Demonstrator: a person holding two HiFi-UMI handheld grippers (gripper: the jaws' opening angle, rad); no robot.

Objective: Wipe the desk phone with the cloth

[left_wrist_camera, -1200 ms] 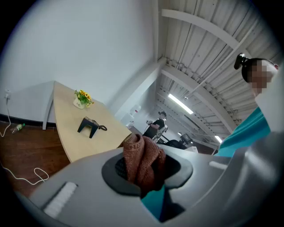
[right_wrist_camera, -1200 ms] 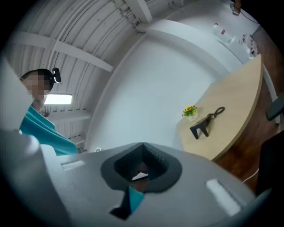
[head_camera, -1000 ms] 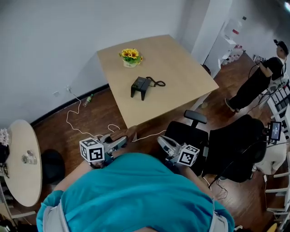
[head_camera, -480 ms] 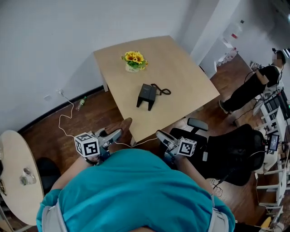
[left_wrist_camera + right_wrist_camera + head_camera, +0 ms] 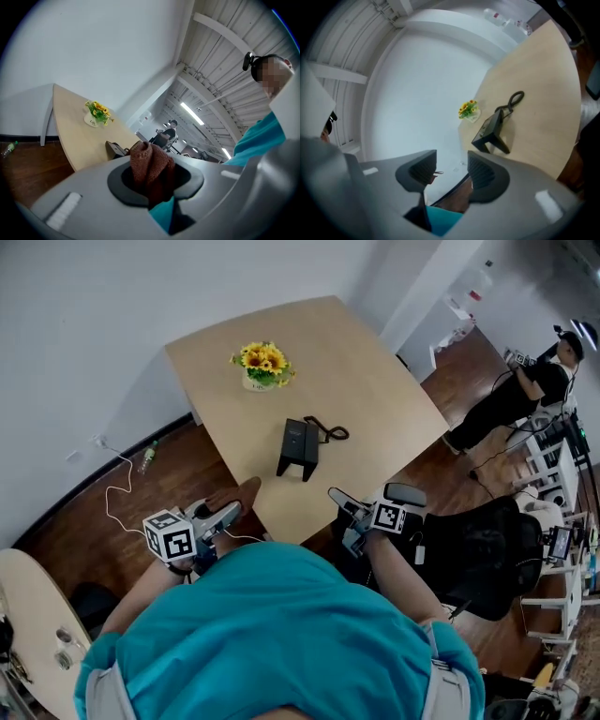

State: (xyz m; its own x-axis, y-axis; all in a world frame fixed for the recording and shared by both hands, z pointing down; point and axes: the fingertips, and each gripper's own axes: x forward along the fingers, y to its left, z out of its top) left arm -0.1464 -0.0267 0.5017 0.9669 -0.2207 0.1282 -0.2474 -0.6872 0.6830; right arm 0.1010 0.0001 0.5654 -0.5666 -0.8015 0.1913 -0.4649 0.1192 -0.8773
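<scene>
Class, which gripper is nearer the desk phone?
Right, seemingly. The right gripper, its empty jaws just opened, hangs at the edge of the table, close below the desk phone in the head view. The left gripper, clamping the cloth, sits farther off, lower left.

Head view: high, looking steeply down.
Gripper views: low, level, beside the table (image 5: 375, 399).
Shared: table, desk phone (image 5: 300, 448).

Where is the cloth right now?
The cloth is clamped in the left tool, lower left of the head view, beside the table's near edge.
</scene>
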